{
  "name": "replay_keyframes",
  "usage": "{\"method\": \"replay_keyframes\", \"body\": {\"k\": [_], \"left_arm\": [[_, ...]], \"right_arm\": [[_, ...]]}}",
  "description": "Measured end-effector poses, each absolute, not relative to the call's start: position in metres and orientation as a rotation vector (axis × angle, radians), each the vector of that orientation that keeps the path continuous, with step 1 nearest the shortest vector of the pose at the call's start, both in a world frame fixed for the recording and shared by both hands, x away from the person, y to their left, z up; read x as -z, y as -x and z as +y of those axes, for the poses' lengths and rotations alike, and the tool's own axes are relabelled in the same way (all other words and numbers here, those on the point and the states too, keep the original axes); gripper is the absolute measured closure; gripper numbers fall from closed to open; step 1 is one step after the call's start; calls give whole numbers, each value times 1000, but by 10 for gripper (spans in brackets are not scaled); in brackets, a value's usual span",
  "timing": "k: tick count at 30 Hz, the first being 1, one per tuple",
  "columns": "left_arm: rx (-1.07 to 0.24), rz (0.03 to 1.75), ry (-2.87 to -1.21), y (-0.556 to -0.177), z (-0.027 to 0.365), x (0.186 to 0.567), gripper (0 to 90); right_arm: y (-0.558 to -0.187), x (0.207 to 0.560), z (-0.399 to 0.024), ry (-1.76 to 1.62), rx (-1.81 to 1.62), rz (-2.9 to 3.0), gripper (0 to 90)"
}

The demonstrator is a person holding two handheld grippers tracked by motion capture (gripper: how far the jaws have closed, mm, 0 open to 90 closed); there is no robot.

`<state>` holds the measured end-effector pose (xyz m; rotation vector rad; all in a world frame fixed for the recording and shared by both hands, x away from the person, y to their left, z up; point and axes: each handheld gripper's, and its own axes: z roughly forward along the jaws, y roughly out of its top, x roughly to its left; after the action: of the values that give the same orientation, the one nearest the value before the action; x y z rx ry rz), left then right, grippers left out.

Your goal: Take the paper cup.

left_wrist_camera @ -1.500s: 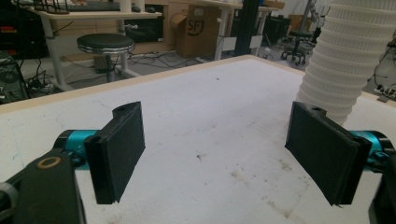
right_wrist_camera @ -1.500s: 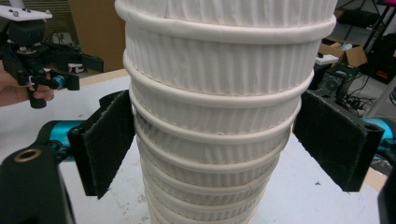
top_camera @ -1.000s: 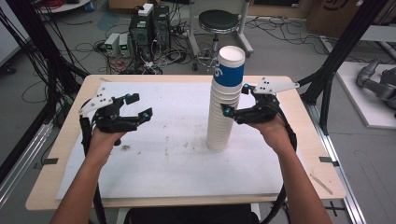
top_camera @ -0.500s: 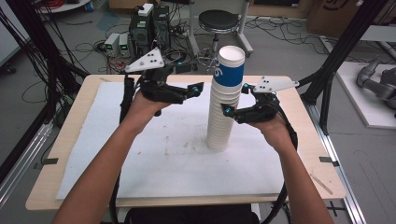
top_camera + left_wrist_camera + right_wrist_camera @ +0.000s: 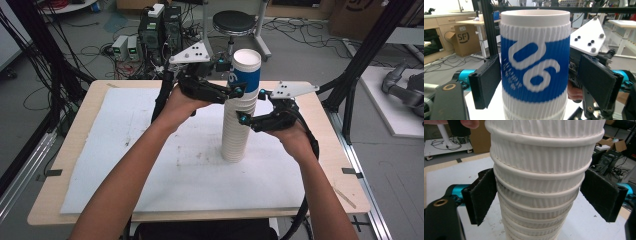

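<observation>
A tall stack of white ribbed paper cups (image 5: 235, 140) stands upright in the middle of a white mat (image 5: 140, 150). Its top cup (image 5: 246, 75) has a blue band printed "06" (image 5: 534, 65). My left gripper (image 5: 235, 77) reaches in from the left at the top cup's height. The cup sits between its pads (image 5: 486, 80); the left pad is at the cup wall and the right one stands a little off, so it is open. Lower down, from the right, my right gripper (image 5: 250, 107) is shut on the stack's middle (image 5: 539, 182), with both pads (image 5: 484, 195) against the rims.
The mat covers a wooden table (image 5: 50, 210). Behind the far edge are a black stool (image 5: 232, 22), electronics boxes (image 5: 160, 25) and cables on the floor. Black frame posts (image 5: 370, 55) rise at both sides. Bare mat lies left of and in front of the stack.
My left gripper rose from low over the left of the mat and swung right to the top cup, which now sits between its jaws. The right gripper and the stack stayed put.
</observation>
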<state>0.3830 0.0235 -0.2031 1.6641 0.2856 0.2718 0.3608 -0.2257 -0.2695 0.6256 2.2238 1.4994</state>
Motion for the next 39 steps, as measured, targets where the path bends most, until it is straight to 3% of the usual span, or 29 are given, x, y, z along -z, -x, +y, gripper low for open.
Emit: {"method": "replay_keyframes", "body": {"k": [22,35,39], "left_arm": [[-344,258,-1642,-387,10,185,257],[-396,252,-1466,-367,49,131,261],[-405,258,-1461,-360,63,134,261]], "right_arm": [[-362,269,-226,-626,-1505,2236,150],[-361,272,-230,-631,-1513,2217,135],[-359,274,-234,-626,-1510,2216,136]]}}
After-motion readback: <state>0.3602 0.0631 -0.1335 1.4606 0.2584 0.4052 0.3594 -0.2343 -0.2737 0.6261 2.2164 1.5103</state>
